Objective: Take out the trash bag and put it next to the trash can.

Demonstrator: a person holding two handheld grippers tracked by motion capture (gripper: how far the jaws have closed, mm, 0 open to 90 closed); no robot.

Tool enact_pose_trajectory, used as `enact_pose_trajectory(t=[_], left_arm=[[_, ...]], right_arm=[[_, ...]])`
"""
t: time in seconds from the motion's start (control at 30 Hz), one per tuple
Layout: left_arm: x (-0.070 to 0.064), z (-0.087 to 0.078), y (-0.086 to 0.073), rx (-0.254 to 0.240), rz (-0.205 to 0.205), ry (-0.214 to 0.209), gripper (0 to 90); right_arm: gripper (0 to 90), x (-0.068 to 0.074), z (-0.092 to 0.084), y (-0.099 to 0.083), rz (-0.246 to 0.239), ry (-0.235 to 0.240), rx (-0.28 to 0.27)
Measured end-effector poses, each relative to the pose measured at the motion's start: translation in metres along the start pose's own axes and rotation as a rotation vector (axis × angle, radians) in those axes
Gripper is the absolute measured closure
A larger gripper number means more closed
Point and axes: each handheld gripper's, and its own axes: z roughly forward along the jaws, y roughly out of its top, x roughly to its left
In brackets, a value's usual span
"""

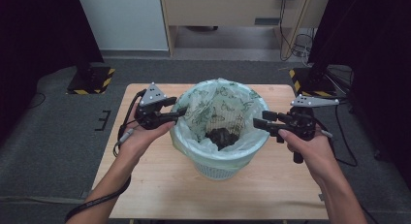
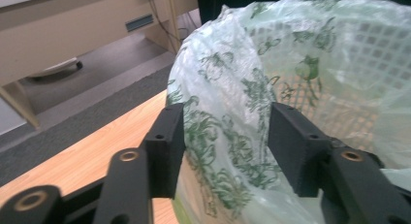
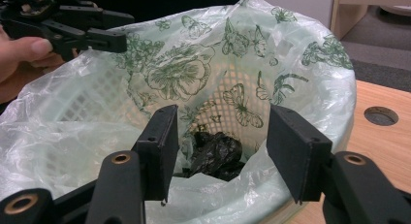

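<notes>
I am holding the left gripper [image 1: 177, 112] at nine o'clock and the right gripper [image 1: 258, 122] at three, jaws apart, straddling the green-printed translucent plastic liner [image 1: 213, 105] of the white mesh basket [image 1: 218, 169], nothing gripped yet.

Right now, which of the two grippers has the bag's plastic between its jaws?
The left gripper: its open jaws straddle the bag at the rim, plastic bulging between them. The right gripper is open too, but only looks into the bin.

grey carpet [image 1: 53, 141], wooden table [image 1: 160, 185], pale cabinet [image 1: 232, 10]
</notes>
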Motion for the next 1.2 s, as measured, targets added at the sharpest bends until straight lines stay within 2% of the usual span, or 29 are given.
enact_pose_trajectory(t=[0.1,0.23,0.33,0.4,0.5,0.6,0.7,0.9,1.0,1.2], left_arm=[[0.001,-0.001,0.000,0.002,-0.006,0.019,57.8],[0.002,0.000,0.000,0.028,0.020,0.060,68.7],[0.005,-0.001,-0.001,0.015,0.013,0.071,73.2],[0.005,-0.002,0.000,0.004,0.010,0.069,80.8],[0.003,-0.001,0.001,0.007,0.041,0.072,89.7],[0.002,-0.001,0.004,0.026,0.039,0.058,90.0],[0.003,-0.002,0.006,0.021,0.015,0.027,90.0],[0.003,-0.013,0.017,-0.048,-0.033,-0.025,90.0],[0.001,-0.018,0.024,-0.069,-0.041,-0.045,90.0],[-0.007,-0.023,0.036,-0.099,-0.030,-0.075,90.0]], right_arm=[[45.5,0.000,0.000,0.000,-0.001,0.000,-0.001],[45.2,0.000,0.000,0.000,-0.002,0.000,-0.002],[45.2,0.000,0.001,0.000,0.000,0.002,-0.003],[45.4,0.000,0.001,0.000,-0.002,0.005,-0.005],[45.3,0.001,0.001,0.000,-0.002,0.005,-0.004],[45.2,0.001,0.001,0.000,-0.003,0.002,-0.003],[45.3,0.001,0.002,0.000,-0.005,0.003,-0.002],[45.3,0.002,0.004,0.000,-0.008,0.010,-0.002],[45.3,0.003,0.004,0.000,-0.008,0.011,0.000],[45.4,0.004,0.003,0.000,-0.013,0.025,-0.010]])
